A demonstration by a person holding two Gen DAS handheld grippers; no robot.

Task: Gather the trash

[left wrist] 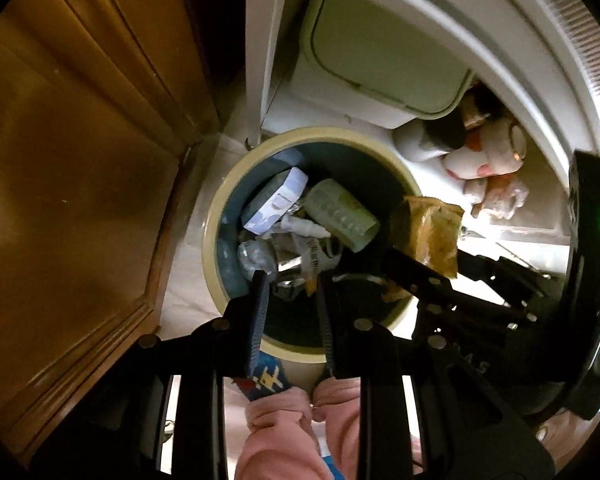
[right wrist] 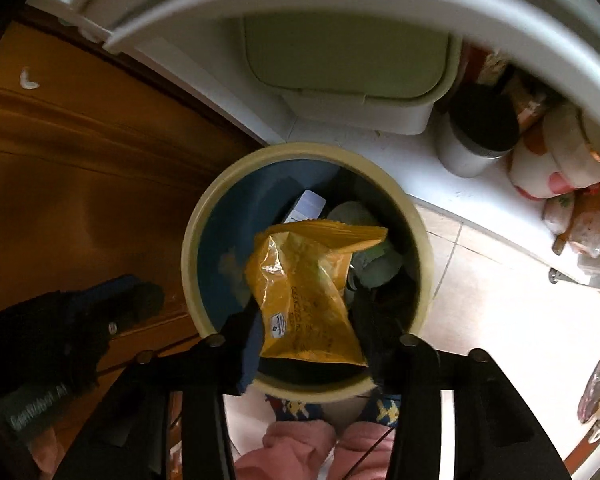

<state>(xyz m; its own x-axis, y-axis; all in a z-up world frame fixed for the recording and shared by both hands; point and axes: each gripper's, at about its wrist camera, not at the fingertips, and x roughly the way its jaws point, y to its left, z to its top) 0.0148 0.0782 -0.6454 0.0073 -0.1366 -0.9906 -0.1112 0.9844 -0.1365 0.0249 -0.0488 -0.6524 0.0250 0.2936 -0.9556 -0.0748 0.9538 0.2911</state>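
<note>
Yellow wrapper (right wrist: 306, 292) between right tool (right wrist: 310, 344) over bin (right wrist: 204, 216).

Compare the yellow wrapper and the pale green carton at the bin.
The yellow wrapper is crinkled, glossy film; the pale green carton is a stiff, matte box. The wrapper sits between the right hand-held gripper fingers above the bin; the carton already lies inside among other trash. Both are packaging waste.

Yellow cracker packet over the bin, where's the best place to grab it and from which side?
Probably pinch the yellow packet near its plain end closest to the right tool, coming from above. It is a soft pillow pack, its crimped far end pointing down into the bin, so it would drop straight in.
</note>
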